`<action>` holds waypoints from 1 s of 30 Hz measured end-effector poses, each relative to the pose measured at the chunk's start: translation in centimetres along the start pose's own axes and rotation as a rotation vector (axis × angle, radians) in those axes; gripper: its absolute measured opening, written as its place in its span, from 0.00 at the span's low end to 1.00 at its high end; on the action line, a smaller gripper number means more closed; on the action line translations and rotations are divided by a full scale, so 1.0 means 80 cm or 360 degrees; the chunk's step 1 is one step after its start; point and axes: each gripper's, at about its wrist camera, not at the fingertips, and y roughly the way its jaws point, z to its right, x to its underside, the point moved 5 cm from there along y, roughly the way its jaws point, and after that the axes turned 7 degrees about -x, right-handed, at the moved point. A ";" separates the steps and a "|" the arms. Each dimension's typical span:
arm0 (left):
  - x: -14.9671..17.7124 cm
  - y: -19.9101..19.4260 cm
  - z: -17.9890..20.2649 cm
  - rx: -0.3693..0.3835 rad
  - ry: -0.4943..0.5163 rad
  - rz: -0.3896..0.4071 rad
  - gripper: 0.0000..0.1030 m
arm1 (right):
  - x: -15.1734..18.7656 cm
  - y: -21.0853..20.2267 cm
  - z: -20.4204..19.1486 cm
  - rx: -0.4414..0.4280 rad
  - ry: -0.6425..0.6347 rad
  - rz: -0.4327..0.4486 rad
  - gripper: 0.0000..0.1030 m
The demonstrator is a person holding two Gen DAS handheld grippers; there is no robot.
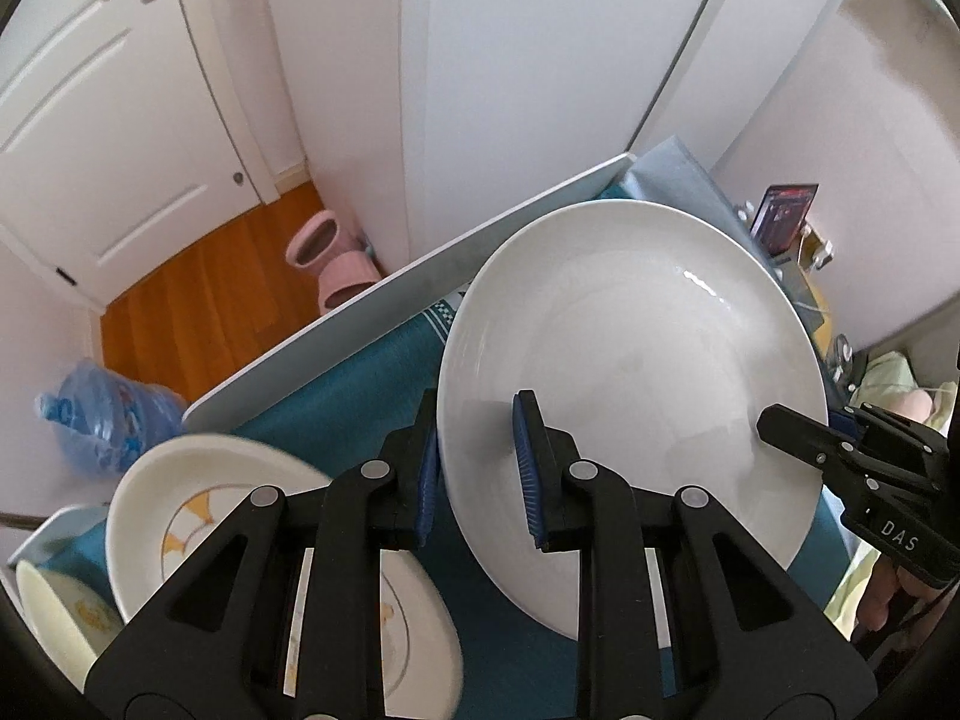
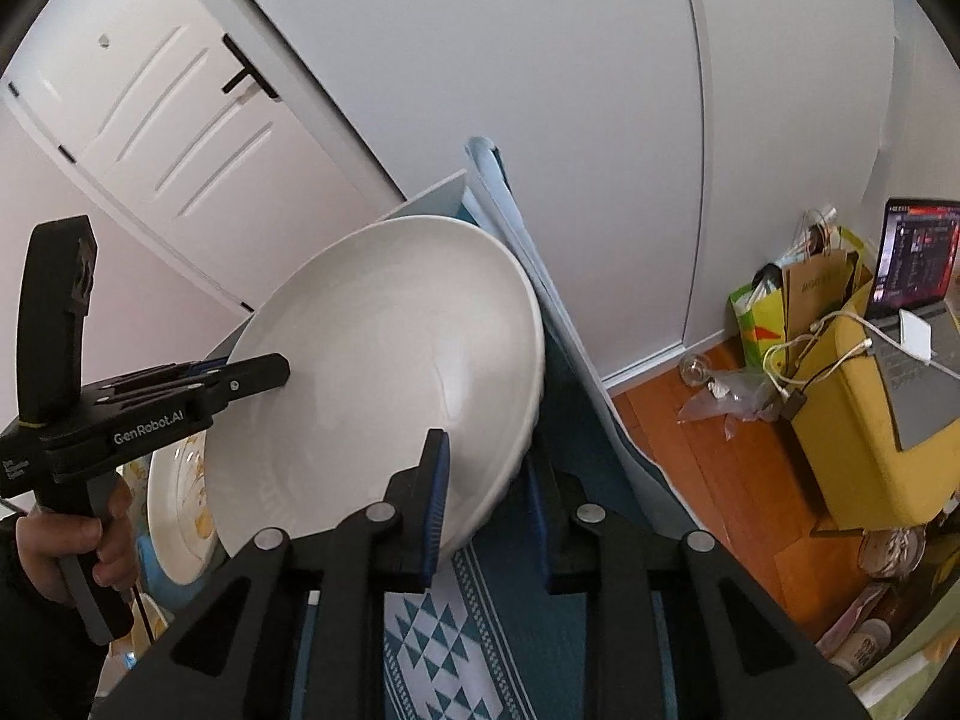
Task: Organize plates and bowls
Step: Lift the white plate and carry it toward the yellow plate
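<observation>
A large plain white plate [image 1: 630, 372] is held tilted above the teal cloth, gripped from two sides. My left gripper [image 1: 474, 468] straddles its near-left rim, one blue pad on each face. My right gripper [image 2: 486, 498] straddles the opposite rim of the same plate [image 2: 384, 372]; it also shows at the right of the left wrist view [image 1: 798, 432]. The left gripper shows at the left of the right wrist view [image 2: 264, 372]. Below left lie a patterned white bowl [image 1: 198, 516] and another patterned dish [image 1: 54, 618].
A teal patterned cloth [image 2: 456, 630] covers the white table [image 1: 360, 324]. Beyond its edge are a wooden floor, pink slippers [image 1: 330, 258] and a blue water jug [image 1: 102, 420]. A yellow stool with a laptop [image 2: 912, 300] and bags [image 2: 798, 300] stands at right.
</observation>
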 end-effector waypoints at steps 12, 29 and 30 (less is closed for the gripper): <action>0.059 -0.135 -0.015 -0.0087 -0.0190 0.0226 0.20 | 0.011 -0.079 -0.068 -0.0089 -0.0226 0.0093 0.22; 0.288 -0.286 -0.096 -0.0341 -0.0572 0.0321 0.20 | 0.153 -0.117 -0.216 -0.0388 -0.0591 -0.0051 0.22; 0.302 -0.286 -0.099 -0.0349 -0.0590 0.0308 0.20 | 0.164 -0.114 -0.219 -0.0400 -0.0594 -0.0068 0.22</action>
